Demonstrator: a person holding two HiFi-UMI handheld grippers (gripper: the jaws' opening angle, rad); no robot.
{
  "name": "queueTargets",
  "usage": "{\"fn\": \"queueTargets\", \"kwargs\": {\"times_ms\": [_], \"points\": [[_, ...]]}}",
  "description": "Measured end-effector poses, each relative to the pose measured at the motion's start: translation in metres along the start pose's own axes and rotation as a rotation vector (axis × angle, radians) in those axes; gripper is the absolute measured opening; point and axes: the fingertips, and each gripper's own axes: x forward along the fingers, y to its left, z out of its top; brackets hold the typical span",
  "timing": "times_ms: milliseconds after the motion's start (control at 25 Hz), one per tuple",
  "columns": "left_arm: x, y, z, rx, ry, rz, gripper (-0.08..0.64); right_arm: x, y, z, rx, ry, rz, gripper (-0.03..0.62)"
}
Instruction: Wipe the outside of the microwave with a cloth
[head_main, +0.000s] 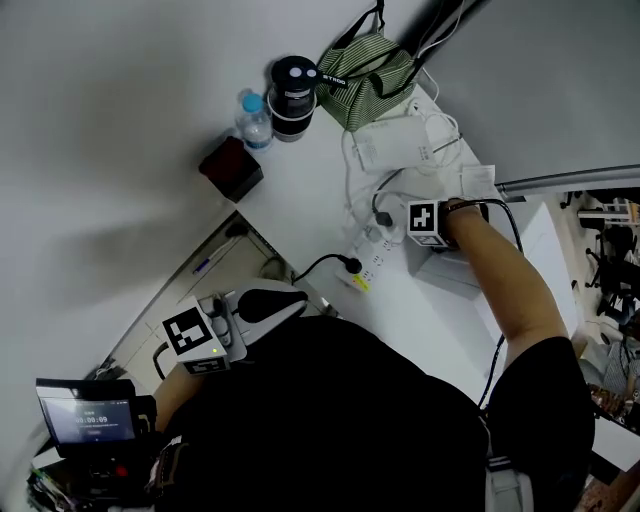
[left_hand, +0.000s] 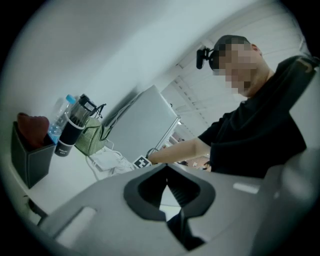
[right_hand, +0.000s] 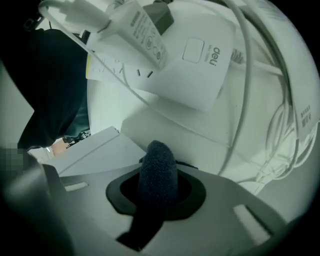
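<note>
Dark cloth (right_hand: 158, 167) in right claw (right_hand: 156, 192)

I had two claws, the left gripper (head_main: 262, 306) and the right gripper (head_main: 436, 236), and one dark cloth (right_hand: 157, 172). I counted one water bottle (head_main: 254, 118), one black tumbler (head_main: 293, 97), one striped bag (head_main: 365, 65), one dark box (head_main: 231, 168) and one power strip (head_main: 368, 268).

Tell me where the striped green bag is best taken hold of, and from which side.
Probably by its black handle loops, from above: they rise clear of the soft bag, whose sides are crowded by the tumbler and a white adapter.
</note>
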Motion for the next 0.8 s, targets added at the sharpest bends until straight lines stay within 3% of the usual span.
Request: {"fn": "queueTargets", "kwargs": {"times_ms": [160, 320, 400, 520, 640, 800], "points": [[0.020, -0.007, 0.014, 0.038, -0.005, -0.067, 0.003, -0.056, 0.026, -0.028, 0.036, -0.160, 0.040, 0.057], [0.042, -0.022, 0.038, 0.091, -0.019, -0.127, 0.003, -0.159, 0.098, -0.078, -0.056, -0.246, 0.040, 0.057], [0.052, -0.028, 0.047, 0.119, -0.019, -0.160, 0.003, -0.186, 0.125, -0.097, -0.079, -0.221, 0.029, 0.057], [0.063, -0.037, 0.054, 0.142, -0.022, -0.196, 0.003, -0.177, 0.136, -0.103, -0.084, -0.137, 0.016, 0.057], [0.063, -0.038, 0.054, 0.131, -0.015, -0.194, 0.003, -0.157, 0.128, -0.086, -0.104, -0.085, -0.007, 0.057], [0.050, -0.026, 0.044, 0.082, -0.020, -0.138, 0.003, -0.110, 0.105, -0.042, -0.157, -0.008, -0.014, 0.057]]}}
